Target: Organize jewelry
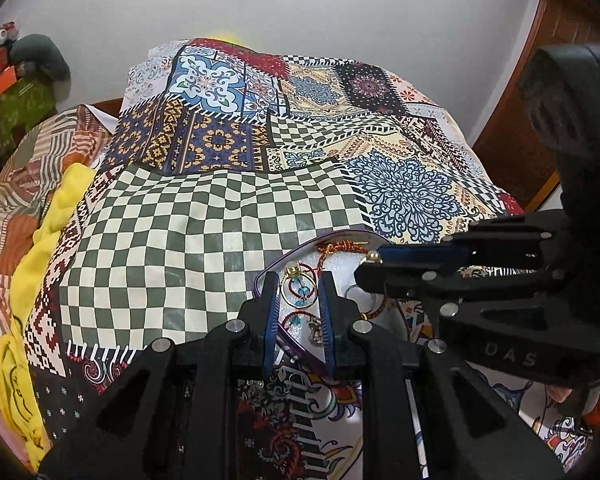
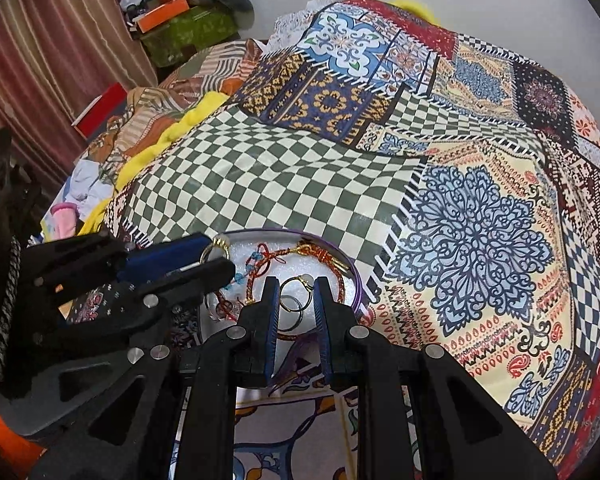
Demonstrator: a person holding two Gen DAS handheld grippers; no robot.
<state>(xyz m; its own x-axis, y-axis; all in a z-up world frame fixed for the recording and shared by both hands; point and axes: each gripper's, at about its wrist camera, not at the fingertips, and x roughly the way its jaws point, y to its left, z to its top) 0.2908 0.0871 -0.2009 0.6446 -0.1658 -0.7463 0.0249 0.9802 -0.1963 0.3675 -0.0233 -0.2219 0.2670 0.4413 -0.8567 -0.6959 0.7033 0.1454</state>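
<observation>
Both my claws hang over the purple-rimmed tray with white foam lining [image 2: 354, 276], which sits on the patchwork-print bed cover [image 1: 204, 216] at lower centre of both views.

My left gripper [image 1: 298, 280]: jaws narrow, blue pads nearly parallel with a slim gap. In the left wrist view a gold hoop earring with teal beads [image 1: 298, 294] shows in that gap, near the tips. I cannot tell whether the pads press on it or it only lies on the foam below. From the right wrist view the left claw enters from the left edge, with a gold ring [image 2: 216, 250] showing at its tip over the tray's left rim; contact unclear there too.

My right gripper [image 2: 296, 286]: also narrow. In its own view a thin gold hoop ring with a pale bead [image 2: 296, 294] sits between the tips, a second silver ring [image 2: 290, 304] overlapping it just below. Grip or just line of sight, I cannot tell. In the left wrist view the right claw comes in from the right edge, tip over the tray's right side beside a small gold bead [image 1: 374, 257].

Other jewelry on the foam: a red and gold braided cord bracelet [image 2: 300, 254] along the tray's far side, and teal beads on a red thread [image 2: 240, 276] at its left.

Yellow cloth [image 1: 40, 240] is bunched at the left edge of the bed.
</observation>
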